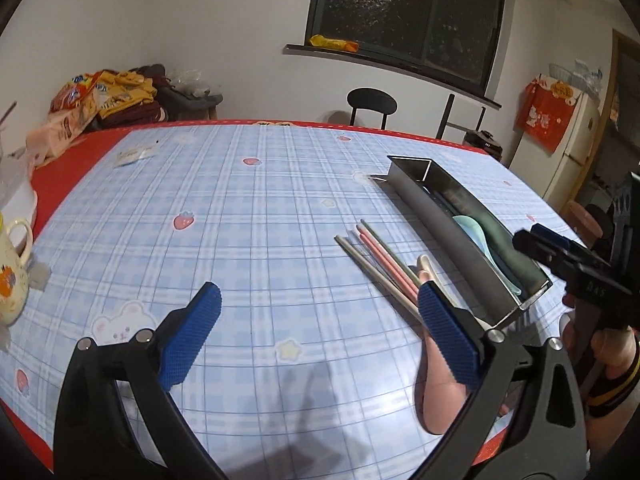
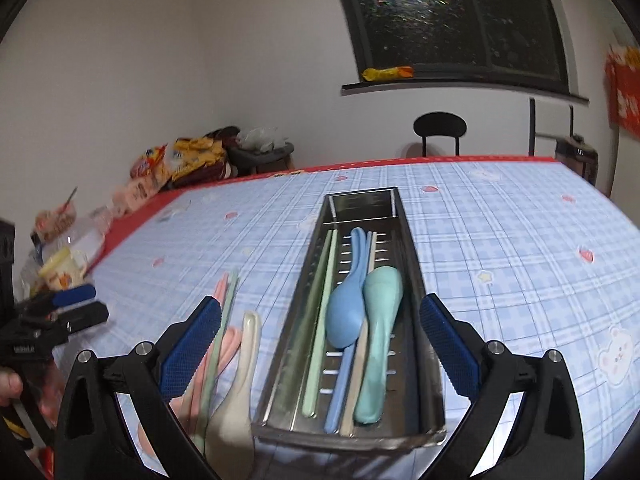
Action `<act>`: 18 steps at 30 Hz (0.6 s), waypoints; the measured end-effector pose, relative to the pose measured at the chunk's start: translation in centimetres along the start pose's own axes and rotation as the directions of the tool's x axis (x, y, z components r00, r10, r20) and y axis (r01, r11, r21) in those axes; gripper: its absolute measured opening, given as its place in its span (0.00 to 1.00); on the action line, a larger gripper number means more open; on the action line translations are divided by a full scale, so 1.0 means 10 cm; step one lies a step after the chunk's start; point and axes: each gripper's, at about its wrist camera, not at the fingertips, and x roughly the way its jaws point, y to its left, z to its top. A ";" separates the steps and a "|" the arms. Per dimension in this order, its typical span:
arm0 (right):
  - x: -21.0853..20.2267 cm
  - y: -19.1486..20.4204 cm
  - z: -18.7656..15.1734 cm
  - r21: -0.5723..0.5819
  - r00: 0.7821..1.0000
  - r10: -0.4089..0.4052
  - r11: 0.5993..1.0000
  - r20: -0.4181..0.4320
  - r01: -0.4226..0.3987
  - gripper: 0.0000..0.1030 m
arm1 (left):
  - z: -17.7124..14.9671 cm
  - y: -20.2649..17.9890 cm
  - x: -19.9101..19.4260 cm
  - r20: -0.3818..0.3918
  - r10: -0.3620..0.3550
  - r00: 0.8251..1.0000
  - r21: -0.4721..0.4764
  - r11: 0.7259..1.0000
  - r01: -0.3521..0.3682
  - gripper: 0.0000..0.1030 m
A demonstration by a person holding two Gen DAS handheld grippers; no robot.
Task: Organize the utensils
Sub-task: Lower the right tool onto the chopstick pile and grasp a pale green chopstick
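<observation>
A long steel utensil tray lies on the blue checked tablecloth. In it rest a blue spoon, a teal spoon and several chopsticks. Left of the tray, on the cloth, lie a cream spoon, a pink spoon and loose chopsticks. My right gripper is open, its pads on either side of the tray's near end, holding nothing. My left gripper is open over bare cloth, its right pad above the loose chopsticks and pink spoon.
A cartoon mug and clutter stand at the table's left edge. Snack bags are piled at the far left corner. A black chair stands behind the table. A hand holds the right gripper at the tray's near end.
</observation>
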 end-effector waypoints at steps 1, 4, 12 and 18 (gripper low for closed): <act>-0.01 0.04 0.00 -0.010 1.000 0.000 1.000 -0.004 0.000 0.94 | 0.01 0.00 0.01 0.002 -0.003 1.000 -0.002 1.000 0.003 0.94; -0.07 0.12 -0.01 -0.015 0.999 0.021 1.000 -0.025 -0.021 0.81 | -0.02 0.01 0.00 0.003 -0.025 1.000 -0.005 1.000 0.025 0.94; -0.16 0.38 -0.13 -0.011 0.992 0.082 0.996 -0.094 -0.083 0.19 | -0.11 -0.05 0.03 -0.028 -0.121 0.992 0.018 0.992 0.121 0.77; -0.04 0.75 -0.19 -0.109 0.983 0.096 0.988 -0.160 -0.114 0.10 | -0.08 -0.07 0.12 -0.055 -0.143 0.988 0.034 0.989 0.145 0.51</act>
